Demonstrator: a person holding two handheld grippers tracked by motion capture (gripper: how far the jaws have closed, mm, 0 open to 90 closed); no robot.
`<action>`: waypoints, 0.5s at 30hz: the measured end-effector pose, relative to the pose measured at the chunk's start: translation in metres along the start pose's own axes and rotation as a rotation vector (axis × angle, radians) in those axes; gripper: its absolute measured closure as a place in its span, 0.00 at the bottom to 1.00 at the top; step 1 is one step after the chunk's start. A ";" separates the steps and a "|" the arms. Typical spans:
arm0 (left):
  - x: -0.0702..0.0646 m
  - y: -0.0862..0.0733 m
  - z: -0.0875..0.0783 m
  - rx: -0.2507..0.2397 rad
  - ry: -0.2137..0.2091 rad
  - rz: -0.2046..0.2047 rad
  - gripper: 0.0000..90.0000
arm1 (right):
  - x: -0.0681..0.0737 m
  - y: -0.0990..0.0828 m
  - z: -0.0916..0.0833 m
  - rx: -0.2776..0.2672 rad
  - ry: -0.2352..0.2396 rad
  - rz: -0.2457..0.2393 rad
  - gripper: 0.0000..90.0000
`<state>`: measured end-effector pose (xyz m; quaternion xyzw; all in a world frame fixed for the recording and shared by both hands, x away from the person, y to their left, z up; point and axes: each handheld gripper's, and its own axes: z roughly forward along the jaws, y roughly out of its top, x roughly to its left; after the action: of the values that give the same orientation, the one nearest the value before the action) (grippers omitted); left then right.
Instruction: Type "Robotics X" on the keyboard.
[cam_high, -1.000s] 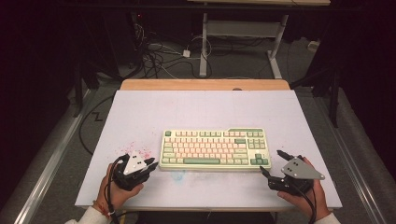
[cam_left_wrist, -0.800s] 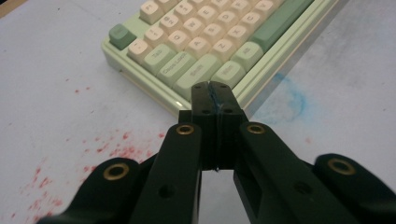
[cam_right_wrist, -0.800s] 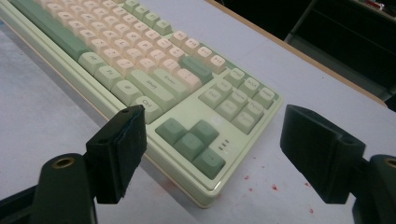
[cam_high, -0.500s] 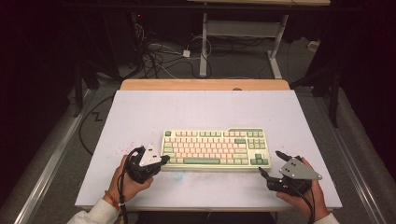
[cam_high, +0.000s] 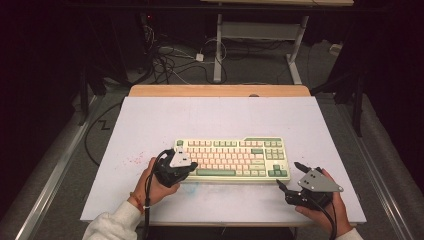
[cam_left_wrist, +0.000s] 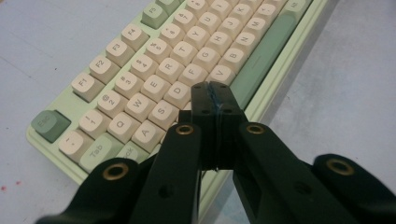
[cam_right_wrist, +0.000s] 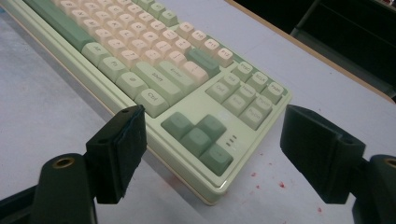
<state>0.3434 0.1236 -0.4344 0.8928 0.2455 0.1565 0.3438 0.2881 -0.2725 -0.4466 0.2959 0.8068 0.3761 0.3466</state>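
Note:
A pale green keyboard (cam_high: 235, 155) with cream and green keys lies across the near middle of the white table top (cam_high: 215, 120). My left gripper (cam_high: 192, 167) is shut with nothing between its pads, and its tips hover over the keyboard's left end. In the left gripper view the closed tips (cam_left_wrist: 212, 89) sit just above the bottom letter row of the keyboard (cam_left_wrist: 140, 70). My right gripper (cam_high: 288, 175) stands open just off the keyboard's near right corner. In the right gripper view its pads (cam_right_wrist: 123, 149) flank the arrow-key corner of the keyboard (cam_right_wrist: 154, 56) without touching it.
Small red specks (cam_high: 132, 161) mark the table left of the keyboard. A wooden strip (cam_high: 220, 91) runs along the table's far edge. Beyond it, on the floor, are tangled cables (cam_high: 170, 60) and the legs of another desk (cam_high: 218, 50).
My left hand has moved right from the bare table onto the keyboard's left end, and its gripper now points along the keys. The right hand has stayed put.

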 end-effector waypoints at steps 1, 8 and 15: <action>0.000 0.002 0.002 0.003 0.000 0.000 0.97 | 0.000 0.000 0.000 0.000 0.002 0.001 0.26; -0.003 0.016 0.018 0.042 -0.006 0.030 0.97 | -0.001 -0.001 0.000 0.003 0.006 -0.002 0.26; -0.004 0.022 0.031 0.090 0.003 0.050 0.97 | 0.000 -0.002 0.000 0.003 0.004 -0.003 0.26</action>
<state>0.3613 0.0910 -0.4418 0.9130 0.2304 0.1552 0.2988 0.2876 -0.2738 -0.4476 0.2946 0.8085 0.3750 0.3449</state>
